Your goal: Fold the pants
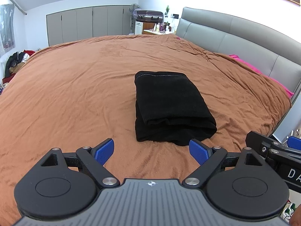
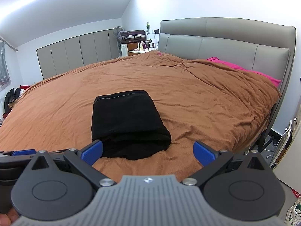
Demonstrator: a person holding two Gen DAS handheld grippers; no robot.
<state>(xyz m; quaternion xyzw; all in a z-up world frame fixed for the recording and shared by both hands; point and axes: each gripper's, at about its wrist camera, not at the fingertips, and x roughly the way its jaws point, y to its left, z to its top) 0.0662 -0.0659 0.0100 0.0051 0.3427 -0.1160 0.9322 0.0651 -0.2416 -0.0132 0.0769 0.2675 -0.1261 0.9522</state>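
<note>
- Nearest the lens in the left wrist view, the left gripper (image 1: 151,151) hung just short of the black pants (image 1: 170,107), its blue pads (image 1: 105,151) spread wide and grasping nothing.
- Left of the pants stretched a wide, bare run of the wrinkled brown bedspread (image 1: 75,86), which carried the garment near its middle.
- Those pants lay folded into a compact stack, the hemmed edge on the far side and the rolled, layered fold on the near side, facing both grippers.
- Right of the pants, in the right wrist view, the right gripper (image 2: 147,153) was likewise released, its left pad (image 2: 92,153) just at the near left corner of the pants (image 2: 126,120), though contact could not be told; its right pad hovered over bare bedspread (image 2: 216,103).
- Beyond the pants to the right ran the grey padded headboard (image 2: 225,43), with a pink cloth (image 2: 244,68) showing along its base.
- Far behind the pants, a dark suitcase (image 2: 133,35) sat on top of furniture beside a fan (image 2: 117,33).
</note>
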